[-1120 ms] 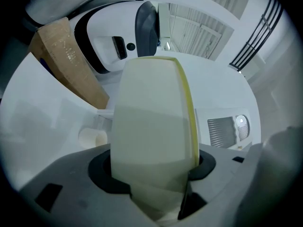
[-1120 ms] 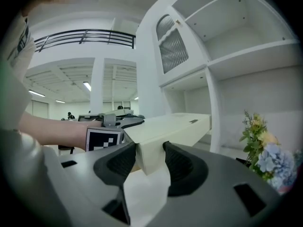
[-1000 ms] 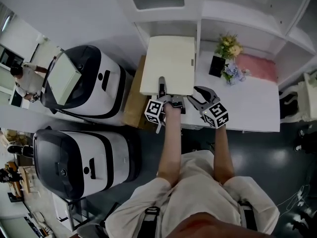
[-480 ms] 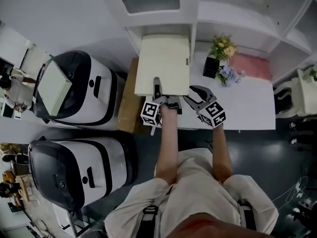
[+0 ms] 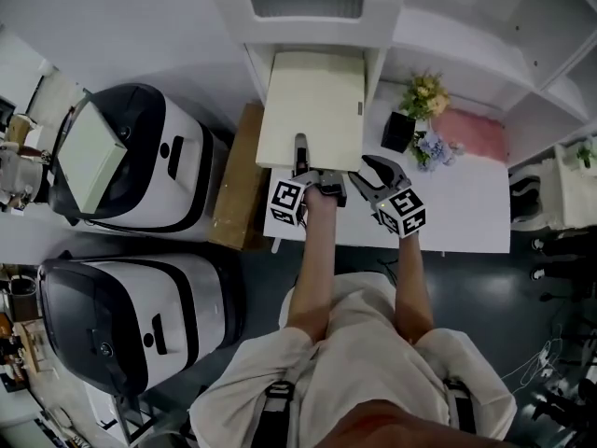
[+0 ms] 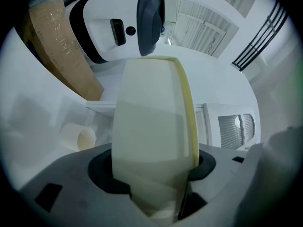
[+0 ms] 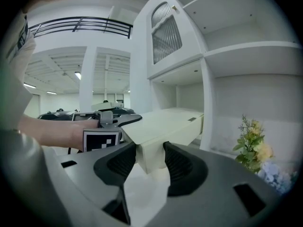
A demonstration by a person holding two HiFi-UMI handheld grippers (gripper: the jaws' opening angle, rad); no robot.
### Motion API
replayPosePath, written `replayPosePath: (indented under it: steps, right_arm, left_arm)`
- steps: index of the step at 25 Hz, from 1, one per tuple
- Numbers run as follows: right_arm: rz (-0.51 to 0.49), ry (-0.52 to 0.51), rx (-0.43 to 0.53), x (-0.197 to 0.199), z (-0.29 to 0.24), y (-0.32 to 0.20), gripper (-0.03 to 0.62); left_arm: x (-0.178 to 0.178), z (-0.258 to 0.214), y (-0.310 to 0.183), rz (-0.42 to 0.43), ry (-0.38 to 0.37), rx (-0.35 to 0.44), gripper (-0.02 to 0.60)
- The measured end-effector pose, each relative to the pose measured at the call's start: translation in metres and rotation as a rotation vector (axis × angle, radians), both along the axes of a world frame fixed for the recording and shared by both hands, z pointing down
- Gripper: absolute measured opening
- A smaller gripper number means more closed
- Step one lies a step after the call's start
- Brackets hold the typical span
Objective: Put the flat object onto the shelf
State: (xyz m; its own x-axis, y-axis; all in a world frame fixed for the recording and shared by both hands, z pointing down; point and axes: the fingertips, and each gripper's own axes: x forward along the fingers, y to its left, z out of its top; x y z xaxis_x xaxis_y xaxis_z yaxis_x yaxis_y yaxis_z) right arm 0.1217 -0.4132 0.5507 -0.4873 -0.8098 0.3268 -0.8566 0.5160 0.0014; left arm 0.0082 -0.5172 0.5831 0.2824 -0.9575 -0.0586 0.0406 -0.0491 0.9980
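No word, number or brand can be read anywhere; the square markers (image 5: pixel 287 202) on the cubes of the left gripper (image 5: pixel 300 152) and right gripper (image 5: pixel 367 166) show black-and-white patterns only; faint marks on the cardboard (image 6: pixel 59 46) are too blurred.

Shelf bay (image 7: pixel 182 96) lies open — its divider (image 7: pixel 207 112) and flowers (image 7: pixel 250 143) crowd the right.

Cream flat object (image 5: pixel 312 110); white shelf (image 5: pixel 317 35); yellow, blue flowers (image 5: pixel 424 96); brown cardboard (image 5: pixel 233 180).
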Motion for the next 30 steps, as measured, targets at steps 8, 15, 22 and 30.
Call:
replayPosePath:
  steps: [8,15,22,30]
  right_arm:
    - [0.057,0.063,-0.004,0.012,-0.001,-0.025,0.238]
    - [0.129,0.036,0.003,0.027,-0.007,-0.052,0.229]
    - [0.196,0.021,-0.001,0.037,-0.007,-0.076,0.218]
    - [0.256,-0.011,0.01,0.047,-0.007,-0.098,0.209]
  left_arm:
    - [0.015,-0.001,-0.025,0.026,0.001,0.004,0.275]
    - [0.031,-0.007,-0.05,0.073,0.001,0.001,0.275]
    - [0.043,-0.008,-0.075,0.118,-0.005,0.002,0.275]
    - [0.055,-0.009,-0.098,0.172,-0.01,0.007,0.275]
